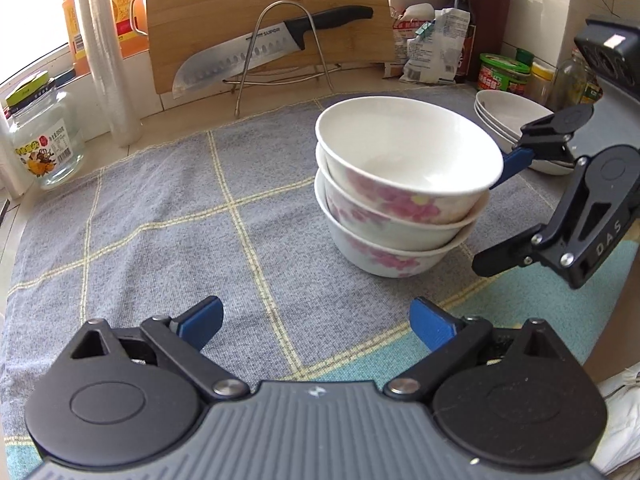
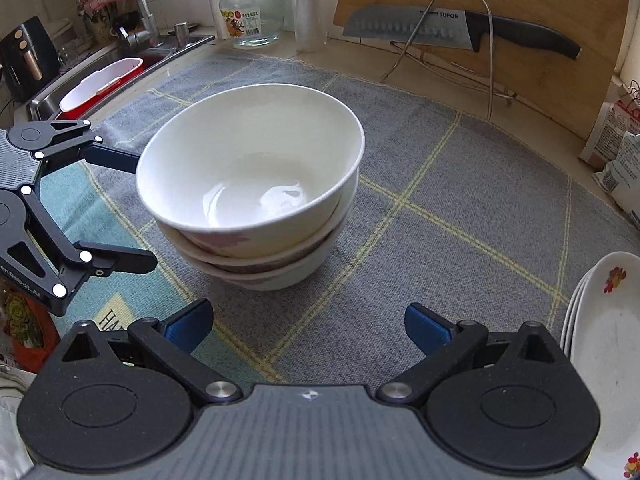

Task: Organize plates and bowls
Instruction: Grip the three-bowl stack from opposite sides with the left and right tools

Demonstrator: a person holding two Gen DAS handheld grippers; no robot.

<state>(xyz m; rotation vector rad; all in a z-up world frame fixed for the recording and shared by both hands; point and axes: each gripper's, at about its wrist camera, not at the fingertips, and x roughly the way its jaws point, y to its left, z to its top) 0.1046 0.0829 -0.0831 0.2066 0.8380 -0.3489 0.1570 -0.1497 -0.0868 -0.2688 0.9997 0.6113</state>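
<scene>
Left gripper is hovering low over the grey checked cloth, jaws spread wide, holding nothing, pointing toward 1 o'clock at the stack of three bowls. Right gripper is sitting level, jaws also wide and empty, bowl stack at its 11 o'clock. Stacked plates are lying at its 3 o'clock, beside the right finger.

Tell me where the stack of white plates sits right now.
The stack of white plates sits at the right edge of the right wrist view, on the grey checked cloth, right of the stacked floral bowls.
</scene>
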